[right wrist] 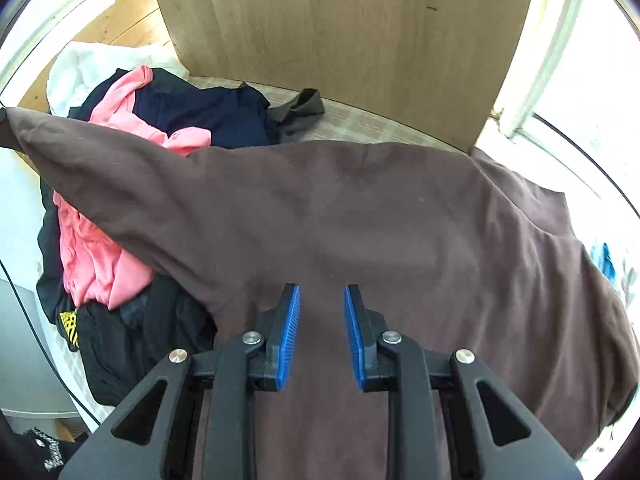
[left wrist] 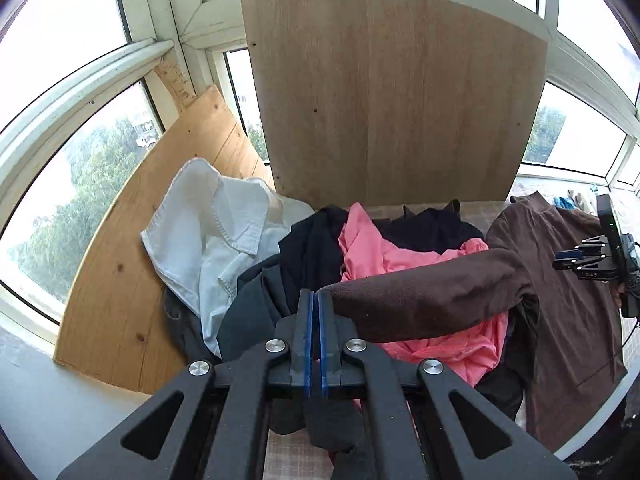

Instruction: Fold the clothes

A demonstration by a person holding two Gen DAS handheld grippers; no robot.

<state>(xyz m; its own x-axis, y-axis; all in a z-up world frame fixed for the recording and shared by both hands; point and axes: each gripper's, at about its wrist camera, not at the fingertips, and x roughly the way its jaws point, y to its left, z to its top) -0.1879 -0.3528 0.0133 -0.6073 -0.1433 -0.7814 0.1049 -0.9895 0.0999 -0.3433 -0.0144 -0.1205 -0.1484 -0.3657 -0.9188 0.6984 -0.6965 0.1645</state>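
Observation:
A brown sweater (left wrist: 560, 280) lies spread on the table at the right. Its sleeve (left wrist: 420, 292) is stretched leftward over the clothes pile, and my left gripper (left wrist: 316, 294) is shut on its cuff. In the right wrist view the brown sweater (right wrist: 360, 208) fills the middle. My right gripper (right wrist: 322, 292) hovers over its body, jaws open with nothing between the pads. That right gripper (left wrist: 568, 260) also shows at the right edge of the left wrist view. The pile holds a pink garment (left wrist: 372, 248), a white shirt (left wrist: 208, 220) and dark clothes (left wrist: 312, 240).
An upright wooden board (left wrist: 392, 100) stands behind the table, and a plywood panel (left wrist: 120, 260) leans at the left under the windows. A strip of checked tabletop (right wrist: 360, 116) shows behind the sweater. Something blue (right wrist: 608, 264) lies at the far right.

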